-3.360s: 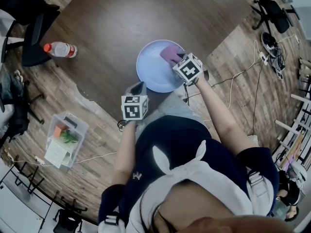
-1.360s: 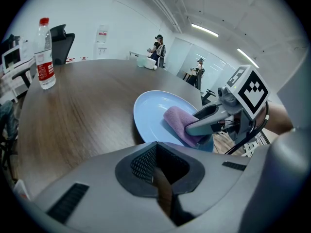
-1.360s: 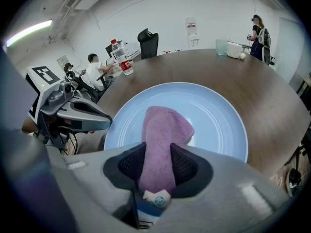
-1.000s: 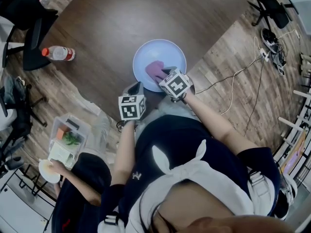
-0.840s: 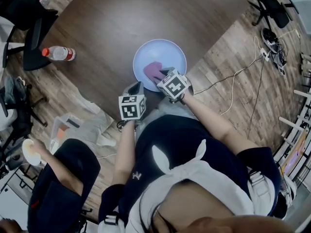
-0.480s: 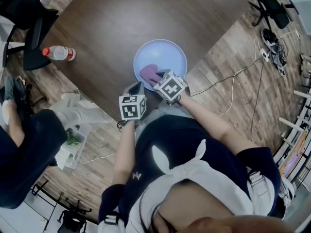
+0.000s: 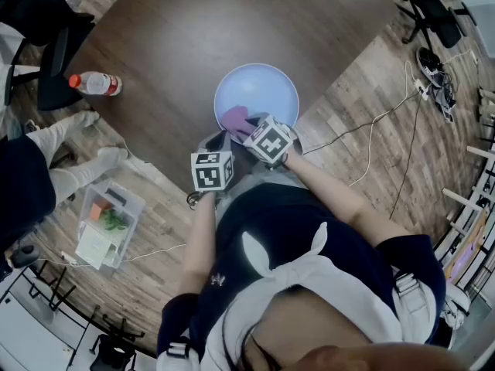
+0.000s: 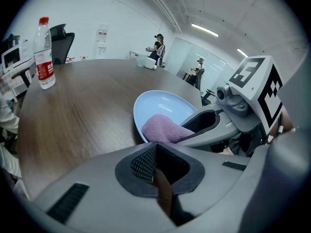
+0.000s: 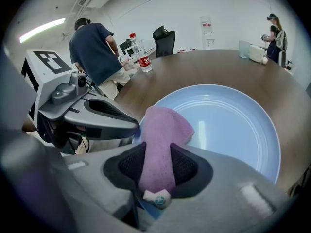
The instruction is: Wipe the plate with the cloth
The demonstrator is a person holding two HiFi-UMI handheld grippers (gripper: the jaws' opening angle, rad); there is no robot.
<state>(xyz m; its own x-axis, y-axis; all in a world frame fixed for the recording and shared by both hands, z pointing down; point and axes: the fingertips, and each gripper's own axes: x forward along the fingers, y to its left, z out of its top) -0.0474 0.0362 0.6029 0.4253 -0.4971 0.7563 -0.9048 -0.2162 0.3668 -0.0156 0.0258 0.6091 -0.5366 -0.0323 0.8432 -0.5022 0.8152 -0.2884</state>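
Observation:
A light blue plate (image 7: 263, 91) (image 9: 228, 125) (image 8: 167, 106) lies on the dark wooden table (image 7: 193, 37), near its front edge. My right gripper (image 7: 249, 131) (image 9: 158, 152) is shut on a purple cloth (image 7: 235, 119) (image 9: 165, 125) (image 8: 163, 129). The cloth's free end lies on the near left part of the plate. Just off the plate's near left rim is my left gripper (image 7: 219, 140) (image 8: 155, 161), with its jaws together and only a thin brown strip showing between them. It holds nothing that I can see. Its fingertips hide the rim there.
A water bottle (image 7: 94, 82) (image 8: 44, 55) with a red label stands on the table at the far left. A person (image 7: 31, 168) (image 9: 97, 52) stands beside the table on the left. On the floor are a clear plastic box (image 7: 104, 222) and cables (image 7: 371, 130).
My right gripper has slid the cloth leftwards across the plate towards its near left rim. The left gripper has stayed put. The person at the left has walked past the plastic box.

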